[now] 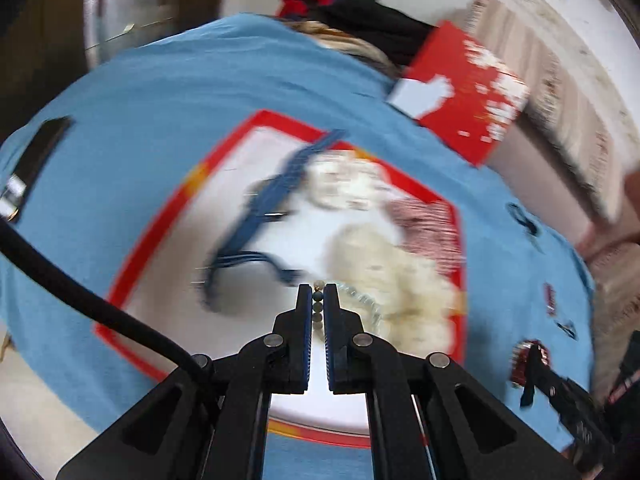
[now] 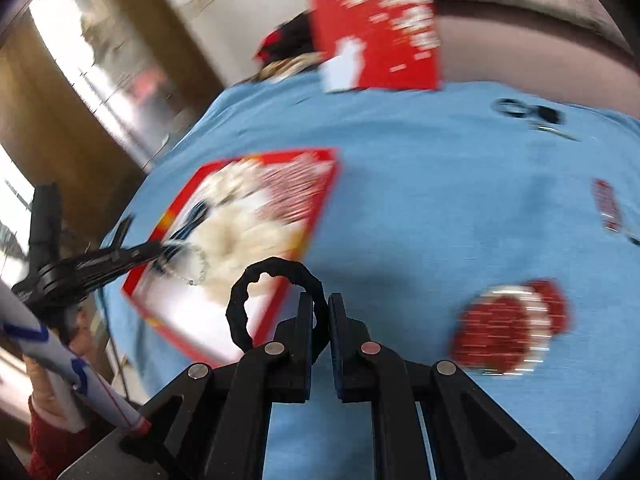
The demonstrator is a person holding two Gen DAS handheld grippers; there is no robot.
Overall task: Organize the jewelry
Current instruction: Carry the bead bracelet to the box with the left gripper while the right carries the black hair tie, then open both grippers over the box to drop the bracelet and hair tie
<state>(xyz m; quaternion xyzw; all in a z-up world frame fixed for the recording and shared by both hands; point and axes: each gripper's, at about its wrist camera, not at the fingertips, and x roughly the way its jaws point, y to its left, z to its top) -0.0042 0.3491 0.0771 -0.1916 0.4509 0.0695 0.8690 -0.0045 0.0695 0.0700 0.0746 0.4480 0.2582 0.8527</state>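
Observation:
My left gripper (image 1: 318,294) is shut on a string of small beads (image 1: 317,307) over a red-rimmed white tray (image 1: 168,220). In the tray lie a blue necklace (image 1: 276,196), cream bead strands (image 1: 384,272), a clear crystal strand (image 1: 362,300) and a red-and-white piece (image 1: 428,220). My right gripper (image 2: 320,304) is shut on a black braided ring (image 2: 272,272), held above the blue cloth (image 2: 400,200) beside the tray (image 2: 324,200). The left gripper shows in the right wrist view (image 2: 160,250) at the tray's near corner. Both views are motion-blurred.
A red box lid (image 1: 460,96) lies at the cloth's far edge, with dark clothes (image 1: 360,20) behind it. Red beaded bangles (image 2: 508,320), a red clip (image 2: 608,204) and small black pieces (image 2: 524,112) lie on the cloth right of the tray. A black strap (image 1: 36,156) lies at far left.

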